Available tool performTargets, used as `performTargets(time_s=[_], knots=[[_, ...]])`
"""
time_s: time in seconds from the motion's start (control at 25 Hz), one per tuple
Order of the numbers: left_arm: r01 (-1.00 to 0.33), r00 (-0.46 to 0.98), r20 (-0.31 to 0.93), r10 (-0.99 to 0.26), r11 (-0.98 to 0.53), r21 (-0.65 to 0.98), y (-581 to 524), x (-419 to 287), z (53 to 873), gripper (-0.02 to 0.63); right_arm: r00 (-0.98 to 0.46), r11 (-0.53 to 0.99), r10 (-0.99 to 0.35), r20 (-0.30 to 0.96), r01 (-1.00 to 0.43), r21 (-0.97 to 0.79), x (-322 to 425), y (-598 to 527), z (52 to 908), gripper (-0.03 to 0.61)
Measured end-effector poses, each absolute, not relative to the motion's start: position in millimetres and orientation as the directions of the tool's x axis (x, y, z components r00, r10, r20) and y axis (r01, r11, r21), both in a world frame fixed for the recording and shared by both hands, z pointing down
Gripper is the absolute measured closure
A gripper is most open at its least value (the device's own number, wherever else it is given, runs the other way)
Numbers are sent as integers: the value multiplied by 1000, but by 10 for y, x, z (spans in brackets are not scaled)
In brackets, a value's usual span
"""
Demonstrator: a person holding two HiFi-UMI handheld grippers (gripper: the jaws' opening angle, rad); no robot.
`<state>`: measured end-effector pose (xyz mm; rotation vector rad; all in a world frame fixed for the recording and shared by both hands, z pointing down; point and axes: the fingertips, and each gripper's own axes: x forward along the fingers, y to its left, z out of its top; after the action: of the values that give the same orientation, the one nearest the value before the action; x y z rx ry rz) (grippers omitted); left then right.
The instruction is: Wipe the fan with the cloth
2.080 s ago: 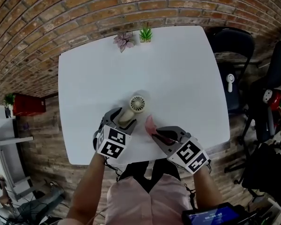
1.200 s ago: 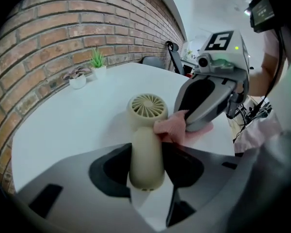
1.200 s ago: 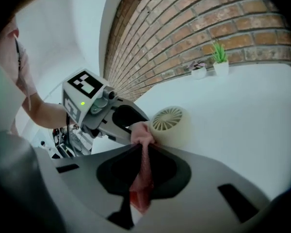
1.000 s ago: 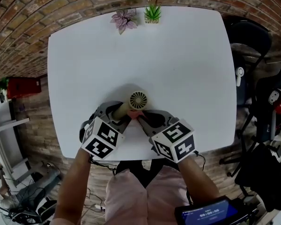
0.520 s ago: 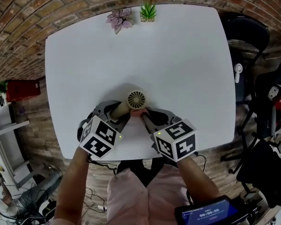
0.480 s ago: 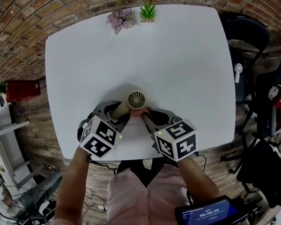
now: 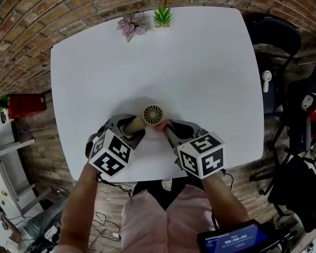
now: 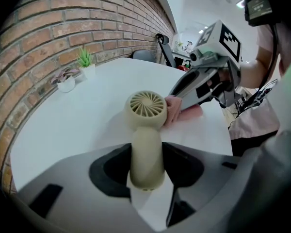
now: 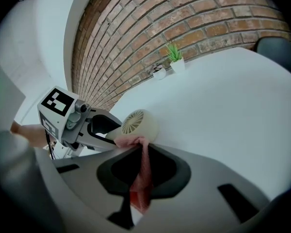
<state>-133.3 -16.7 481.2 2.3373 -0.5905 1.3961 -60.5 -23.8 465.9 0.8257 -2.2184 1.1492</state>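
- The handheld fan (image 7: 153, 114), smooth cream plastic with a round, radially ribbed grille and a cylindrical handle, is at the near middle of the matte white surface (image 7: 200, 62).
- The left gripper (image 8: 146, 166) clamps the handle.
- The right gripper (image 9: 142, 173) pinches a soft pink cloth (image 9: 130, 141), which is bunched against the fan's rim.

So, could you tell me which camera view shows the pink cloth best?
The right gripper view: the pink cloth runs from the right tool's jaws up to the fan. The left gripper view shows only its bunched end beside the fan head; the head view, a pink sliver.
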Motion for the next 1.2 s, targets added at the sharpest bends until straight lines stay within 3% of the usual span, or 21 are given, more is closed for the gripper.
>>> performTargets(time_s=[1.2], knots=[[-235,315,949,26,-967,104,-134,-1287,4839,417,-647,524,-291,705,-724,-449,-349,-443,4672,541]])
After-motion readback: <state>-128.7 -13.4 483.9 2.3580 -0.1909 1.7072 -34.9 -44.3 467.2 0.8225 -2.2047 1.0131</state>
